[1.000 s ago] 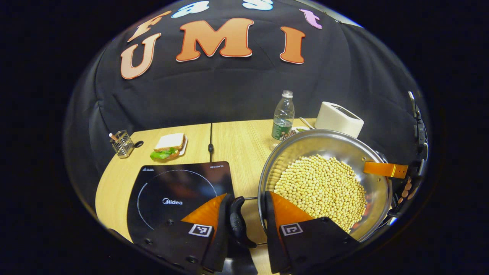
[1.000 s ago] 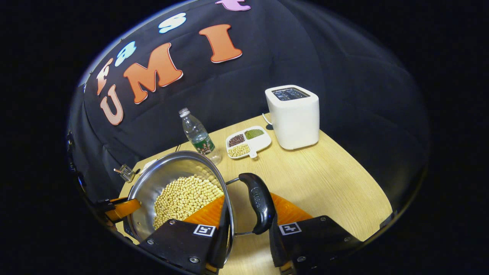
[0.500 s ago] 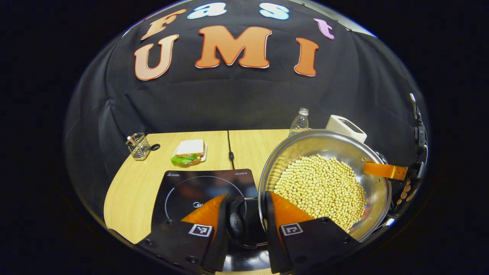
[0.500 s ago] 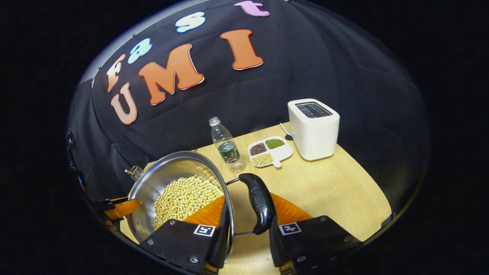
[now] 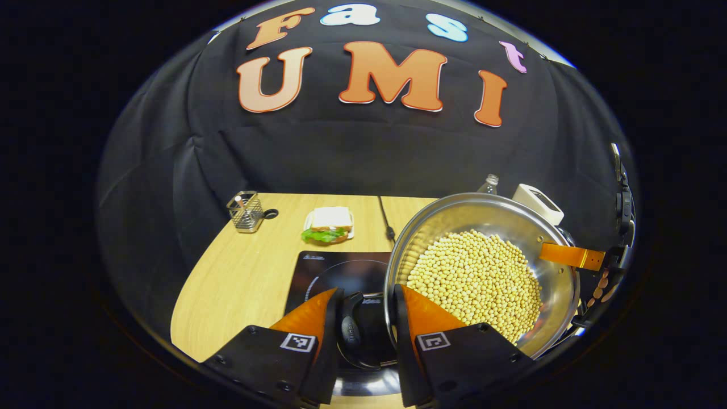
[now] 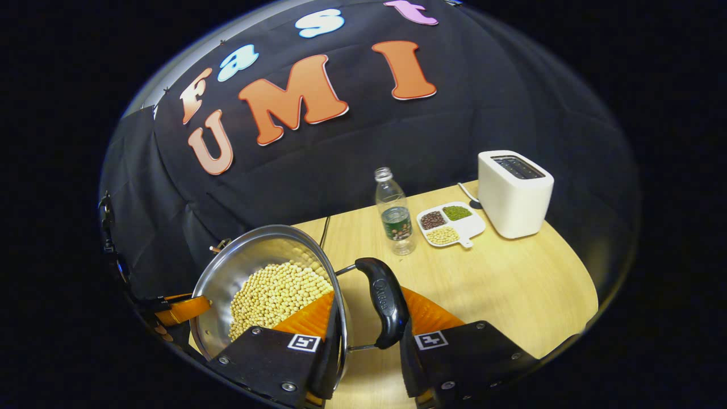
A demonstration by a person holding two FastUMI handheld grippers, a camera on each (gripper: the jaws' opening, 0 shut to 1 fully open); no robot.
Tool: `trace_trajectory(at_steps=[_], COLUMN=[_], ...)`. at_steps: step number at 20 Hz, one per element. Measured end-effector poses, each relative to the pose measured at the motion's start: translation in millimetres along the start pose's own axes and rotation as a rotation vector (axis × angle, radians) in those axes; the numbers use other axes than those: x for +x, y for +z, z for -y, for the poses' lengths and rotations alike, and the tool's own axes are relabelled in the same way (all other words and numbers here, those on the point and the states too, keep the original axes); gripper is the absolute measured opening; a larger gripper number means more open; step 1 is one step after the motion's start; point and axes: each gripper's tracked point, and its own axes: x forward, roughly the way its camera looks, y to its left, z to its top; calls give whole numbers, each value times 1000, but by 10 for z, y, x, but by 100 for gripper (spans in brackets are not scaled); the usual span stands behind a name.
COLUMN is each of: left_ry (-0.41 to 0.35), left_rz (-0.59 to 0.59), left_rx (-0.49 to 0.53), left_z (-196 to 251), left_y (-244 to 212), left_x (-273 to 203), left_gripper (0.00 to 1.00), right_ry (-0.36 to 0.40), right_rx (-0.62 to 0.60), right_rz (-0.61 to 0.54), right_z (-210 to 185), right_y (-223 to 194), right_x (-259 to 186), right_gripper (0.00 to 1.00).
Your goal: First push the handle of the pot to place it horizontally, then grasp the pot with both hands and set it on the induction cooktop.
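A steel pot (image 5: pixel 545 227) full of pale beans (image 5: pixel 474 281) hangs in the air between my two grippers. My left gripper (image 5: pixel 366 318) is shut on the pot's black left handle (image 5: pixel 347 332), one finger inside the rim and one outside the handle. The black induction cooktop (image 5: pixel 324 272) lies just below and beyond that handle, partly under the pot. In the right gripper view, my right gripper (image 6: pixel 369 324) is shut on the pot's right handle (image 6: pixel 385 301) in the same way. The pot (image 6: pixel 250 261) looks roughly level.
On the wooden table (image 5: pixel 250 278) behind the cooktop are a sandwich on a plate (image 5: pixel 329 226), a wire holder (image 5: pixel 245 204) and a cable (image 5: pixel 386 218). To the right stand a water bottle (image 6: pixel 395 213), a divided dish of beans (image 6: pixel 448 224) and a white toaster (image 6: pixel 514 193).
Both grippers have carried the pot to the left. The cooktop now sits under the left handle and pot edge, and the bottle and toaster have drifted right.
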Motion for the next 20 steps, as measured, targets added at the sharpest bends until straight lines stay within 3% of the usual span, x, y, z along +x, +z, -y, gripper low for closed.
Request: trace_trajectory(at_steps=[4,5,6,8,10,12,18,20], left_ry=[37,45,52,66,75,81,69,69], left_rz=[-22,-29,-35,-50,-55,-66,-132,-146], left_rx=[-27,-34,-39,-41,-37,-37,-64,-70], left_z=[-483,-585,-680,-851,-975,-1071,-1259,-1237], left_y=[-116,-143,-163,-215,-228,-269,-496,-484], left_x=[-26,-9,-5,28,60,128,391,400], left_gripper=[51,54,54,48,51,48,55,51], right_ry=[33,40,47,56,64,66,55,52], right_rx=[-9,-12,-11,-11,-8,-1,-18,-25], right_rz=[-33,-42,-51,-65,-79,-86,-122,-132], right_z=[-410,-488,-570,-696,-792,-857,-921,-925], right_y=[-168,-224,-270,-353,-434,-493,-714,-766], right_x=[177,220,262,367,462,560,795,855], right_gripper=[46,41,46,46,46,46,46,46])
